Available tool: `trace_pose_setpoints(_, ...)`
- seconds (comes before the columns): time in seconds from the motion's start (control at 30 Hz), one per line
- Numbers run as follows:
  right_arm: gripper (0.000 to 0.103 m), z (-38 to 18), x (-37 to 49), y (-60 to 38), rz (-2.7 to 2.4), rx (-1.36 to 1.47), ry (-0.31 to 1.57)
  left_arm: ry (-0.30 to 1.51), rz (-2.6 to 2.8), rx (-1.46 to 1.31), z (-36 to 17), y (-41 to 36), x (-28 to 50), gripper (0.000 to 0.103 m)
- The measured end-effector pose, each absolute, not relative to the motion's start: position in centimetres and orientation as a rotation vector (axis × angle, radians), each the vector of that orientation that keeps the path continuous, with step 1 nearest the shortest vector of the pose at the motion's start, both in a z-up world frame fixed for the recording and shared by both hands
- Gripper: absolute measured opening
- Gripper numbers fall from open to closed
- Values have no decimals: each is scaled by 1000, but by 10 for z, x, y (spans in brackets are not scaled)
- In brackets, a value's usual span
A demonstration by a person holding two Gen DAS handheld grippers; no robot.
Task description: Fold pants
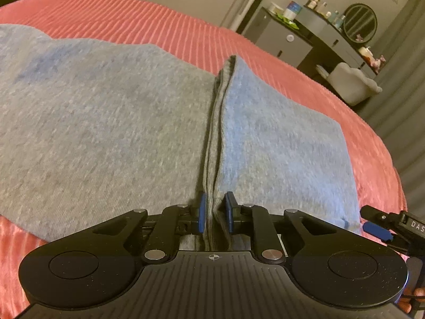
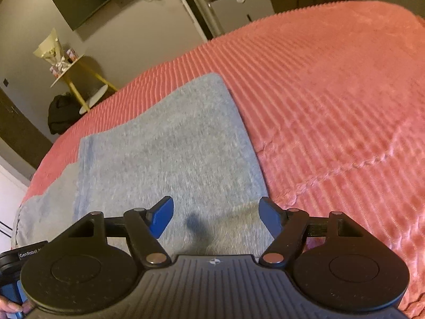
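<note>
Left wrist view: left tongs (image 1: 214, 212) pinch a raised fold of the grey pants (image 1: 106, 122) on the pink bedspread (image 1: 159, 24). Right tongs (image 2: 216, 216) hang wide apart over the cloth.

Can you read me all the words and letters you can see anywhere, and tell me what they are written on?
"DAS": white letters on the right gripper, cut off at the edge of the left wrist view.
"GenRobot": white label on the left gripper's black body; the rest of it runs out of sight.
Bottles and jars on the dresser: labels too small and blurred to read.
Grey pants: no writing visible.
</note>
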State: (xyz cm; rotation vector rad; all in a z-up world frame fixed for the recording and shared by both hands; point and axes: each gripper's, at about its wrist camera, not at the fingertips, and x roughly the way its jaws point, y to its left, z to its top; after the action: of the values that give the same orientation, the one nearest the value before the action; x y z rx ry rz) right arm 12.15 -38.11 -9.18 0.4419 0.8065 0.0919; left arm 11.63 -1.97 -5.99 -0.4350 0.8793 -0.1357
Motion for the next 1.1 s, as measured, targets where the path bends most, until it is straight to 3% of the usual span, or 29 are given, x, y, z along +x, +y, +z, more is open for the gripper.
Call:
trace_pose_setpoints(0.03, 58, -91, 120, -381, 94, 435, 796, 874, -138, -439, -59, -19, 116, 17)
trace_pose_setpoints(0.2, 37, -90, 124, -372, 99, 383, 809, 805, -167, -456, -42, -16, 103, 15)
trace_pose_setpoints(0.27, 35, -91, 126, -367, 129, 370, 820, 772, -164, -413, -34, -17, 95, 13)
trace_pose_setpoints(0.3, 35, -92, 127, -365, 131, 354, 828, 770, -140, -386, -34, -18, 92, 1)
trace_pose_setpoints(0.47, 35, -101, 140, -359, 123, 325, 907, 881, -1, -340, -53, -11, 104, 2)
trace_pose_setpoints(0.63, 41, -105, 141, -368, 135, 410, 895, 871, -62, -361, -50, -20, 108, 32)
trace_pose_setpoints(0.77, 44, -107, 142, -372, 141, 439, 897, 850, -74, -422, -47, -20, 108, 34)
trace_pose_setpoints(0.87, 47, -108, 141, -372, 150, 450, 893, 820, -88, -458, -46, -17, 109, 49)
trace_pose_setpoints(1.0, 49, -109, 144, -375, 155, 482, 896, 761, -99, -558, -44, -9, 105, 50)
trace_pose_setpoints(1.1, 49, -110, 144, -377, 158, 502, 895, 706, -111, -623, -40, -1, 102, 58)
